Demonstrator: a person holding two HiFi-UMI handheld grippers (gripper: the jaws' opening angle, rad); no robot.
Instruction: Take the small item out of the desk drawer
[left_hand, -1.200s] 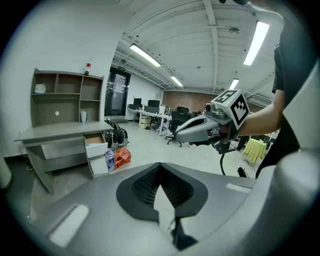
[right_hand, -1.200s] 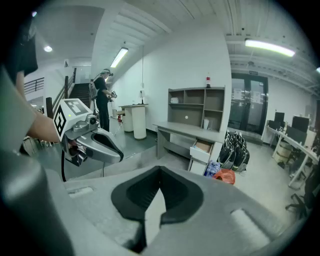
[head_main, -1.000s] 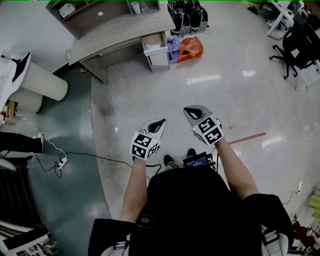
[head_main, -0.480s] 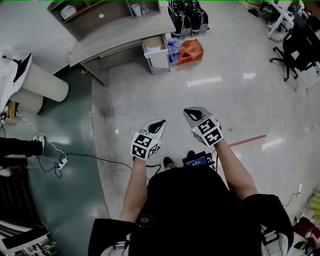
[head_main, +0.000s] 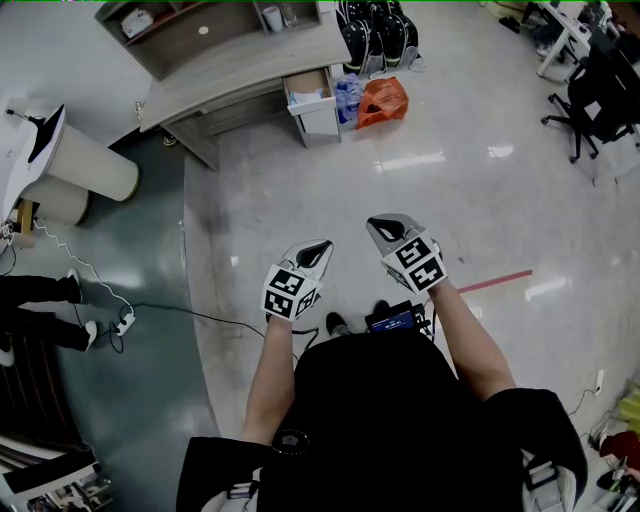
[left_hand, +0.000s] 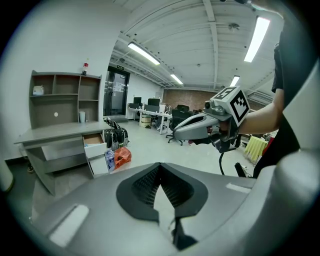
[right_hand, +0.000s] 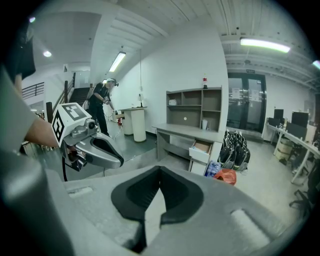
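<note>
Grippers, two of them: left gripper (head_main: 320, 243) and right gripper (head_main: 378, 222) are hovering side by side over the floor, both with jaws pressed together, pinching nothing. One desk (head_main: 240, 65) is standing well ahead, and its one drawer (head_main: 308, 85) is hanging open, far from both. Can't make out the small item inside.

Glossy pale floor (head_main: 420, 190) under ceiling strip lights (left_hand: 144, 53), white walls (right_hand: 175, 60), black office chairs (head_main: 595, 85) at the far right.
</note>
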